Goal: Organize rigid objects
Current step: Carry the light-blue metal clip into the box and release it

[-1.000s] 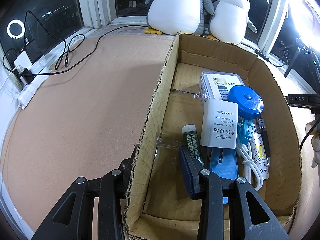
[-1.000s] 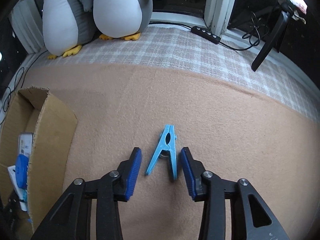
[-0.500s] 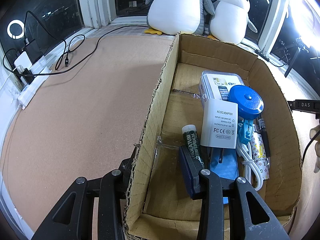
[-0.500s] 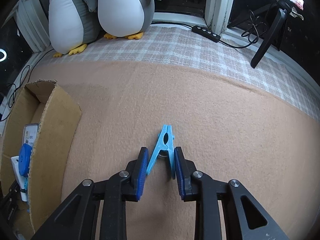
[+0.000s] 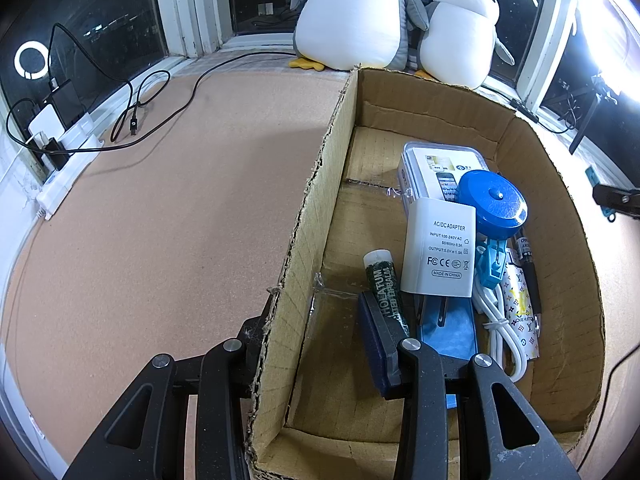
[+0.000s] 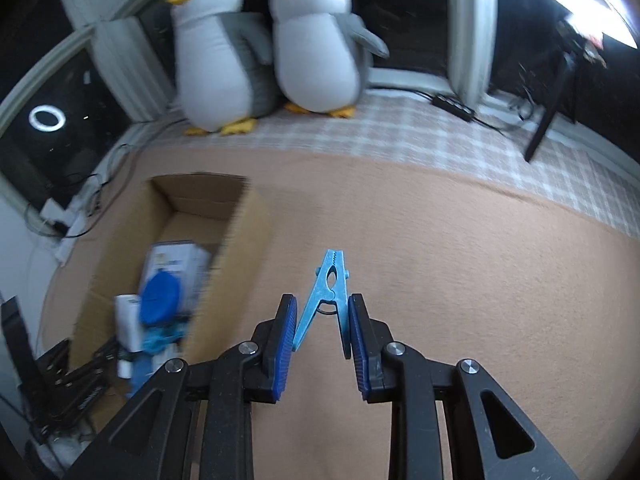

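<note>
My right gripper (image 6: 322,340) is shut on a light blue clothespin (image 6: 327,288) and holds it by its two legs above the tan cloth, tip pointing away. The open cardboard box (image 6: 224,248) lies to its left, blurred. In the left wrist view my left gripper (image 5: 316,344) straddles the box's left wall (image 5: 316,216), one finger outside and one inside, jaws apart around the cardboard. Inside the box lie a white AC/DC adapter (image 5: 438,252), a blue round lid (image 5: 492,204), a clear phone case box (image 5: 436,164), a green tube (image 5: 384,280), another blue clothespin (image 5: 492,264) and a white cable (image 5: 504,336).
Two plush penguins (image 6: 276,48) sit at the window behind the box. A checked cloth (image 6: 440,140) covers the far sill. Black cables and a power strip (image 5: 68,148) lie at the far left. A black stand (image 6: 548,116) leans at the right.
My right gripper closed on the clothespin, lifted it off the cloth and swung left toward the box. The left gripper has not moved.
</note>
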Demonstrator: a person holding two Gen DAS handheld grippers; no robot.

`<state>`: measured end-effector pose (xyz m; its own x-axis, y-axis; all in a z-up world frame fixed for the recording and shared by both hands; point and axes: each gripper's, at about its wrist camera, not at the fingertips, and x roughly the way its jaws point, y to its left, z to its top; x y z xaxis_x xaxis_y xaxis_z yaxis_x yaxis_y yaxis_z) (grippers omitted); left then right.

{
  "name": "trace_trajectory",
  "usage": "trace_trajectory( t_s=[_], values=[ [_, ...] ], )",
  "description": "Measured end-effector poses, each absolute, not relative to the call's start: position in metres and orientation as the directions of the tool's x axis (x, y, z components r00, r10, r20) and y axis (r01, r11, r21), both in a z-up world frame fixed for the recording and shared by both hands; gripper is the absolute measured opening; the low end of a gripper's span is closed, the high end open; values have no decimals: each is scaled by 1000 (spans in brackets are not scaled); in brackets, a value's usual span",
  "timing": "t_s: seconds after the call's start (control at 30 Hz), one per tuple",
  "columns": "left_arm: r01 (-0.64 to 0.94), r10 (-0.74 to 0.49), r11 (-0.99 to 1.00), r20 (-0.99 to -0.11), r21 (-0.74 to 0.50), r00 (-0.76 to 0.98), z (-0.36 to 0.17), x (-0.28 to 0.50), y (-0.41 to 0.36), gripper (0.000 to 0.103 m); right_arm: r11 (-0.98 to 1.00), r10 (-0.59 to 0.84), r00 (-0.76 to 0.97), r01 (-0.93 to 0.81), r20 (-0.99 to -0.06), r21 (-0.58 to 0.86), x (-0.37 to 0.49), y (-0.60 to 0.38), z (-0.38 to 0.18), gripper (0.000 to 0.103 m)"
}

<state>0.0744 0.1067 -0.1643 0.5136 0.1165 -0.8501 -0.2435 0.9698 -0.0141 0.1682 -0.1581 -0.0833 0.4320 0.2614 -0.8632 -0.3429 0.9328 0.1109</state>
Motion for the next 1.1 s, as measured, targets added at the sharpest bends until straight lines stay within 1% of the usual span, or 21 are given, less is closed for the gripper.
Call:
trace_trajectory(
  t_s=[0.2,0.43,0.6,0.67,0.7,0.73,0.87,0.93,1.1],
  values=[
    [-244,117,970,-850,-14,513,-164,75,106,41,876,336,399,-465,-853,127,140,-113,-76,23],
    [-244,117,970,-850,-14,513,-164,74,107,41,828,356,353,-549,-865,117,120,-82,-90,24],
    [-244,118,970,-850,-13,514,-164,75,107,41,812,358,345,-574,-868,107,112,-73,-94,25],
    [-244,117,970,-850,-14,514,-164,75,107,40,812,357,345,-574,-868,106,111,-72,-93,30],
    [-244,117,970,-850,-13,513,-164,75,107,41,813,359,347,-572,-866,107,110,-73,-93,39],
    [-243,118,970,-850,-13,513,-164,74,107,41,814,361,352,-571,-864,108,109,-73,-92,44],
    [-244,118,970,-850,-13,513,-164,75,107,41,817,365,359,-566,-859,111,108,-75,-88,45],
    [-244,117,970,-850,-13,513,-164,75,107,41,818,364,362,-565,-858,109,107,-76,-87,48],
    [-243,117,970,-851,-13,513,-164,75,107,40,824,375,372,-553,-849,122,104,-80,-81,50]
  ],
)
